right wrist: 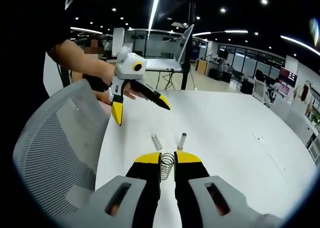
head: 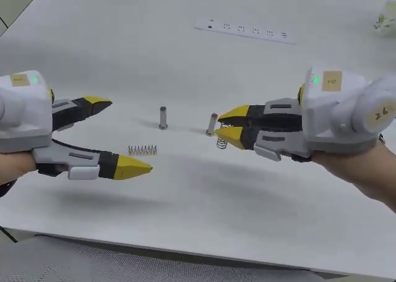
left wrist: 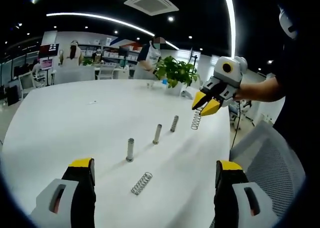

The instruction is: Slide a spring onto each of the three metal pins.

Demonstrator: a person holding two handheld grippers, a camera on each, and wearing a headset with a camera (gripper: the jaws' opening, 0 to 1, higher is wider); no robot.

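Centrally, on the white workbench (head: pixel 260 195), two bare metal pins stand upright. The left pin (head: pixel 163 117) is well apart from both grippers, and the middle pin (head: pixel 213 123) is just beside the tips of the right gripper (head: pixel 230 126).

The right gripper's jaws are drawn almost together, pinching the held spring (right wrist: pixel 167 164) across its coils. In the left gripper view this spring (left wrist: pixel 196 119) hangs from the yellow tips, above the tabletop.

The left gripper (head: pixel 117 133) hovers with its jaws spread wide and nothing between them.

The loose spring (head: pixel 142 149) lies flat on the bench, near the left gripper's lower tip and in front of the left pin.

In the left gripper view a third pin (left wrist: pixel 174 123) stands in line beyond the other two and appears to carry a spring.

A power strip (head: pixel 247 31) lies at the far side of the bench. A mesh chair (right wrist: pixel 55 138) stands at the bench edge.
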